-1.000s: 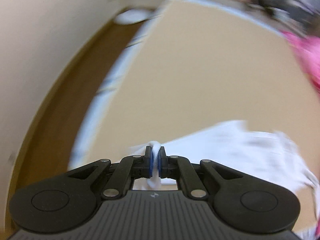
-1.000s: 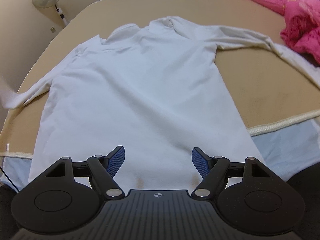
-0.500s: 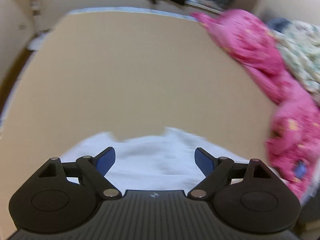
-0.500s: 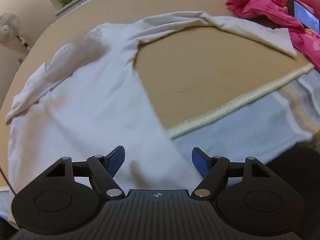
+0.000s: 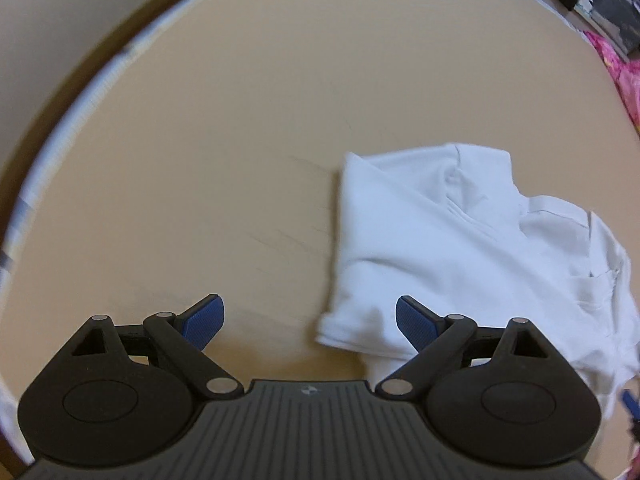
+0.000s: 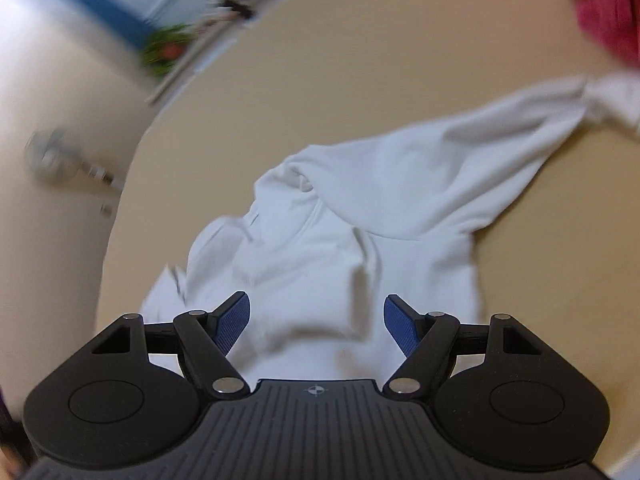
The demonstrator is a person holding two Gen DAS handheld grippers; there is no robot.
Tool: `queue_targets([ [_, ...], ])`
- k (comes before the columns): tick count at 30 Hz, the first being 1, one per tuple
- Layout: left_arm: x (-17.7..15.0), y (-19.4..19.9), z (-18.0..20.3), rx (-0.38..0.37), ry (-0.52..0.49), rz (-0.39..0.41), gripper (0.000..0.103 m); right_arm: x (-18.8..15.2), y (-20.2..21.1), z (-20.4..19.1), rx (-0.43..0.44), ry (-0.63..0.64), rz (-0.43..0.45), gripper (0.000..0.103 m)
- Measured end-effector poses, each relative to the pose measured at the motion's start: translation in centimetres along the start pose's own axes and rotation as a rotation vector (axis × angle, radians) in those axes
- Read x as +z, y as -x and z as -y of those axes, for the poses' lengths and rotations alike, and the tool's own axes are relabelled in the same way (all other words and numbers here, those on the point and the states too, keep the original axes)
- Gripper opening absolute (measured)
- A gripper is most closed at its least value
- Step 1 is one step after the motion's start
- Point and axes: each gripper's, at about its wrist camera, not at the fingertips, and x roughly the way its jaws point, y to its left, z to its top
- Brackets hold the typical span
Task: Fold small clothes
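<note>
A white long-sleeved shirt (image 5: 440, 248) lies on the tan bed mat (image 5: 240, 120), its left side folded over the body. My left gripper (image 5: 310, 320) points steeply down at the shirt's left edge. Its jaws are still opening, and a corner of the fold lies below them, untouched by the pads. In the right wrist view the same shirt (image 6: 340, 248) lies rumpled, with one sleeve (image 6: 520, 132) stretched out to the upper right. My right gripper (image 6: 316, 320) hovers open over the shirt's body, with nothing pressed between its fingers.
Pink bedding (image 5: 628, 76) is heaped at the mat's far right, also seen as pink bedding (image 6: 608, 12). The mattress's white edge (image 5: 60, 128) curves along the left. A standing fan (image 6: 52, 156) and a potted plant (image 6: 168, 44) stand beyond the bed.
My left gripper let go of the white cloth, opened wide and dropped low beside the shirt's left edge. My right gripper swung sideways and rolled, still open, from the hem toward the collar and right sleeve.
</note>
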Motion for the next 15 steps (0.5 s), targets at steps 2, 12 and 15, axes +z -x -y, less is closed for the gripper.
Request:
queue_targets([
  [2, 0.1, -1.1, 0.5, -0.017, -0.002, -0.021, 0.095, 0.9, -2.4, 0.2, -0.103, -0.113, -0.012, 0.076],
  [12, -2.4, -4.5, 5.8, 0.102, -0.202, -0.028, 0.078, 2.4, -4.8, -3.3, -0.127, 0.015, -0.121, 0.006],
  [15, -2.3, -4.2, 5.3, 0.108, -0.171, -0.016, 0.078, 4.0, -2.0, -6.6, 0.011, 0.186, -0.006, 0.006],
])
